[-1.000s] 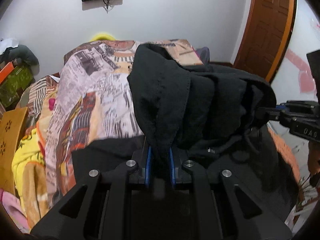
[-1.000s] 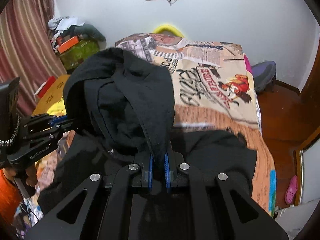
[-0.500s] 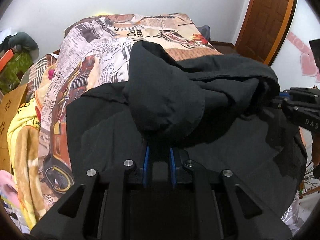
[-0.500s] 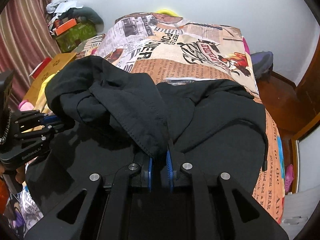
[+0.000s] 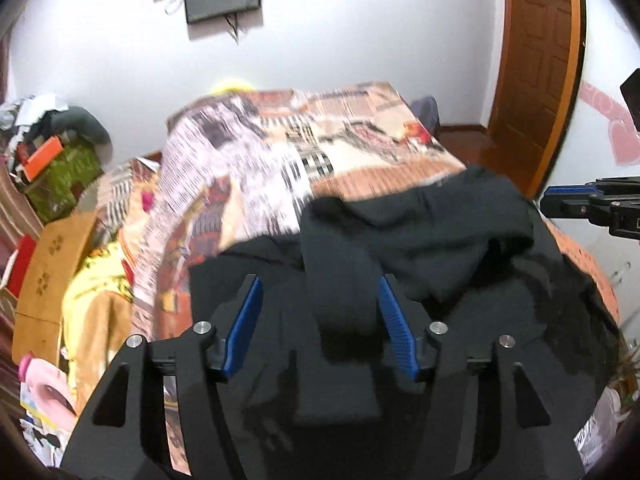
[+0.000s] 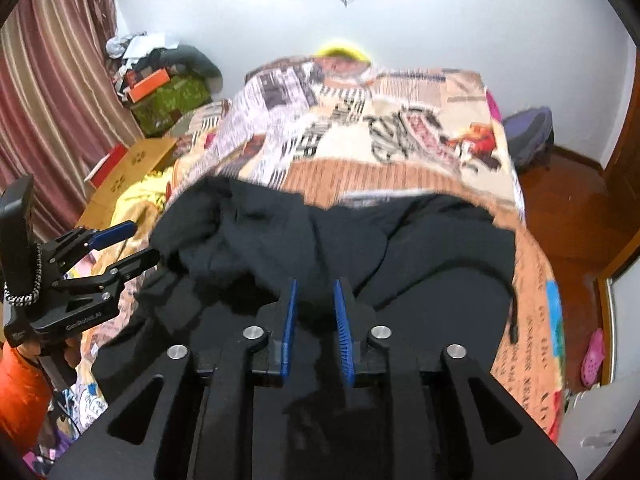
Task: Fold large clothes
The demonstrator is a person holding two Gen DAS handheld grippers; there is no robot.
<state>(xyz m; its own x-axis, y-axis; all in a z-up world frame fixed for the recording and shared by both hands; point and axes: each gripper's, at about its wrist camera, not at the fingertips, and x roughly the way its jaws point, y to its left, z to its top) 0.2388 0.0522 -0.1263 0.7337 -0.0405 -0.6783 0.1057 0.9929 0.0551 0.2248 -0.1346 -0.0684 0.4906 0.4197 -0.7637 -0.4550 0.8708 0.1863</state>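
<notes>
While both jaws are opening — left gripper (image 5: 320, 304) and right gripper (image 6: 315, 304), pads clear of black garment (image 5: 420, 240).

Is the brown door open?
No, the brown door in the left wrist view sits shut in its frame.

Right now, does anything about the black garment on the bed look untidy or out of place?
Yes. The black garment lies bunched on the bed: its folded-over part sits in a crumpled heap on the left, not flat. Both grippers, left and right, are opening, their pads clear of the cloth.
</notes>
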